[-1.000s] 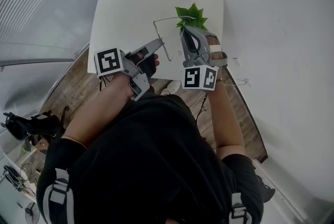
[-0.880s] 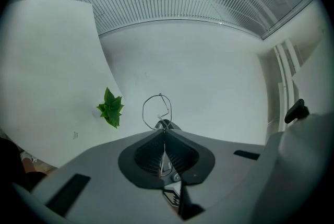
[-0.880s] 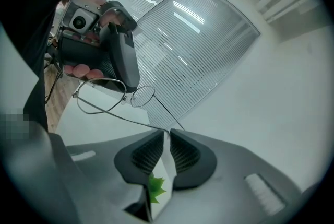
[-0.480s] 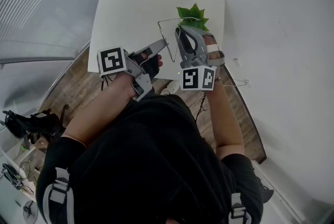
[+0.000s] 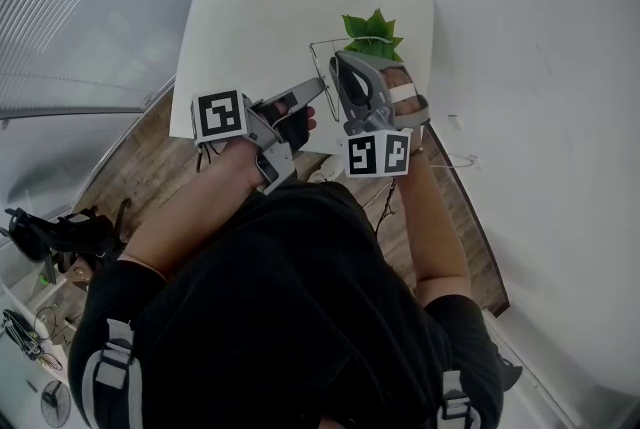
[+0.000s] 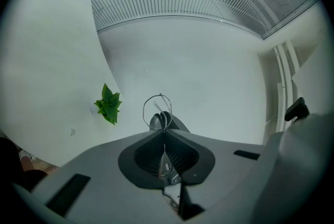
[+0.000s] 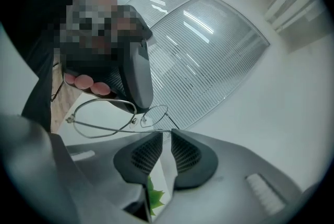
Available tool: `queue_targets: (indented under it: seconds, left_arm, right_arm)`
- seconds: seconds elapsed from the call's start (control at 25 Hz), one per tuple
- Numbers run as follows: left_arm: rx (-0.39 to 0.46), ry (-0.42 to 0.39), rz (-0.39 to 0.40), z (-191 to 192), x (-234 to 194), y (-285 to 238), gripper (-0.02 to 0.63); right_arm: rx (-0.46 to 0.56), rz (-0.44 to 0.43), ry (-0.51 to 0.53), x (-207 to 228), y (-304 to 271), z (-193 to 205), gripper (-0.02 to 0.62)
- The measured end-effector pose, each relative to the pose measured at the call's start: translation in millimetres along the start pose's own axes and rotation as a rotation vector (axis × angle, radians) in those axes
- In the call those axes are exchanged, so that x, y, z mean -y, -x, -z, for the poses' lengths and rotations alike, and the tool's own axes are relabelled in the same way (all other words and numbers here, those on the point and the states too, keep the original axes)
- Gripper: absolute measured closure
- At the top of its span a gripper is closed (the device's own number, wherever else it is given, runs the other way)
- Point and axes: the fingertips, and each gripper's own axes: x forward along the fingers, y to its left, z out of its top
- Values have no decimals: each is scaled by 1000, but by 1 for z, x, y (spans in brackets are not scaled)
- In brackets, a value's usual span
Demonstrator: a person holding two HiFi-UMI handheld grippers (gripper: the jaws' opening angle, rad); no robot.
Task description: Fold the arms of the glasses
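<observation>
Looking at thin wire glasses (image 7: 104, 116) held up off a white table (image 5: 250, 17), over its near side, not lying on it. Got the left gripper (image 6: 164, 130) pinched fully together on the frame, somewhere near the middle, with one round lens (image 6: 157, 108) poking up just past the tips. Same grip showing from the other side in the right gripper view too.

Got the right gripper (image 7: 166, 135) just beside it, pointed across at the left one, fingers apart with a clear gap between the pads (image 7: 185, 152). Can make out one arm (image 7: 148, 130) of the glasses running from its hinge right up to the mouth of that gap, but not squeezed by either pad as far as visible. Looks not folded in yet, sticking out well away from the lenses. Can't tell anything about the second arm.

Also spotting a small green plant (image 5: 372, 29) near the table's right edge, just past the right gripper in the head view.
</observation>
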Motion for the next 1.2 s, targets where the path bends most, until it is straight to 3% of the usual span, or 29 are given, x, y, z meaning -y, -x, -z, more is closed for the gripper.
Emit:
queue_targets:
  seconds: [0.84,1.2]
  left_arm:
    - [-36,-4,40,5,7,-4,594]
    - [-28,5,47,3,5,-3,594]
  right_arm:
    - [46,-49,215,-11,1,-11,543]
    - [35,-37,232,-8,1,-8,512]
